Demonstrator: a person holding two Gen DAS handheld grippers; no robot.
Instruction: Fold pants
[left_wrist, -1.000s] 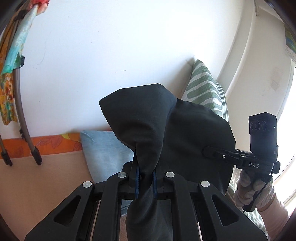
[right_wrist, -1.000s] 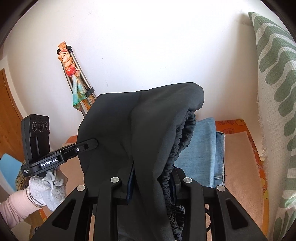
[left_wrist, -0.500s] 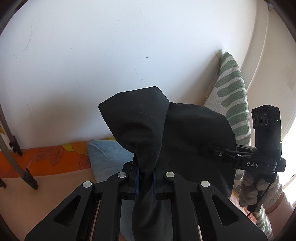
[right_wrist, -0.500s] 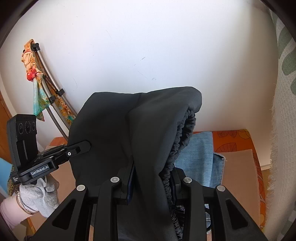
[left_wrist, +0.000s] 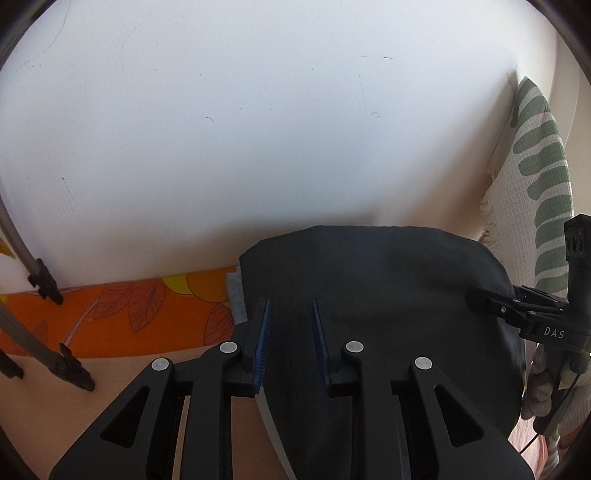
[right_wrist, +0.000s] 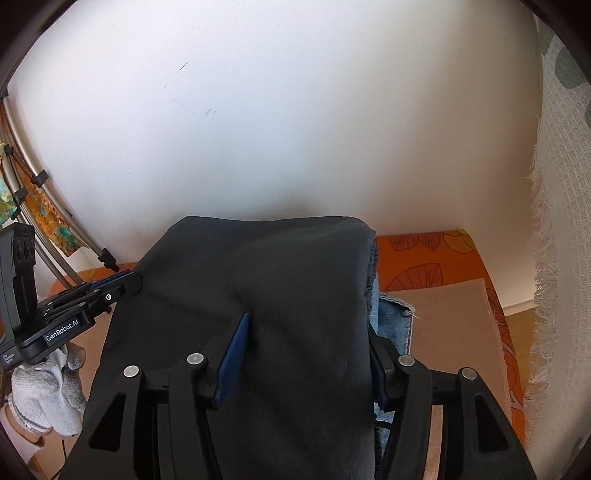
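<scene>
Both grippers, left gripper (left_wrist: 290, 332) and right gripper (right_wrist: 306, 354), have just been opening, jaws now slack around the dark pants (right_wrist: 280, 295) laid near the bed's (left_wrist: 122, 314) wall edge; best withdrawn straight back without dragging the fold.

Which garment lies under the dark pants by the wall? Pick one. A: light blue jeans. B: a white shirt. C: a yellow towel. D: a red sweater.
A: light blue denim shows from beneath the right edge of the dark pants.
</scene>
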